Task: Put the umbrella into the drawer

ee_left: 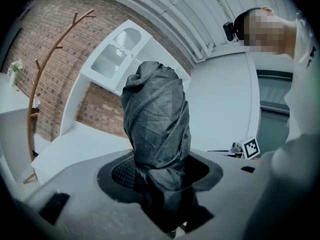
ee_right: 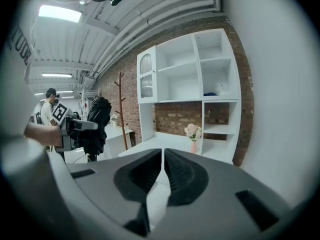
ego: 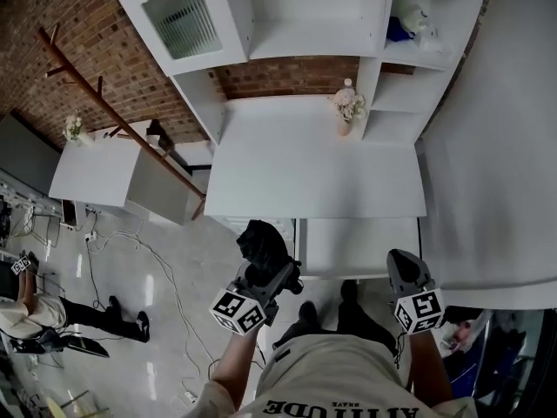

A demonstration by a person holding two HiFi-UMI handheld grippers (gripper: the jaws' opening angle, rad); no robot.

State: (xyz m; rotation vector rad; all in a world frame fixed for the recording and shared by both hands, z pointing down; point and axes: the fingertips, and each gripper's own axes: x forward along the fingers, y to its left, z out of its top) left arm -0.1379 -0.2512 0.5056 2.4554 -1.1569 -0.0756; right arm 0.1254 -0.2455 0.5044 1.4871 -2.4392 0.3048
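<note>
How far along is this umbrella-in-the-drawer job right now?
Done: the folded black umbrella is picked up, clamped by the left gripper. In hand: it is held out before the white desk. Left: getting it into the drawer, probably the white panel under the desk's edge. The right gripper, jaws shut and empty, touches nothing.

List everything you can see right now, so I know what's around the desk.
umbrella: one, black, folded, in the left gripper
desk: one, white, ahead
drawer: apparently one, white, under the desk's front edge
vase of flowers: one, pinkish, back right of the desk
shelf unit: one, white, above the desk
blue item: one, upper right shelf, too small to name
coat rack: one, brown wood, left of the desk
side cabinet: one, white, far left
bystander: one, lower left
left gripper: grey, shut on the umbrella
right gripper: grey, jaws together, empty
</note>
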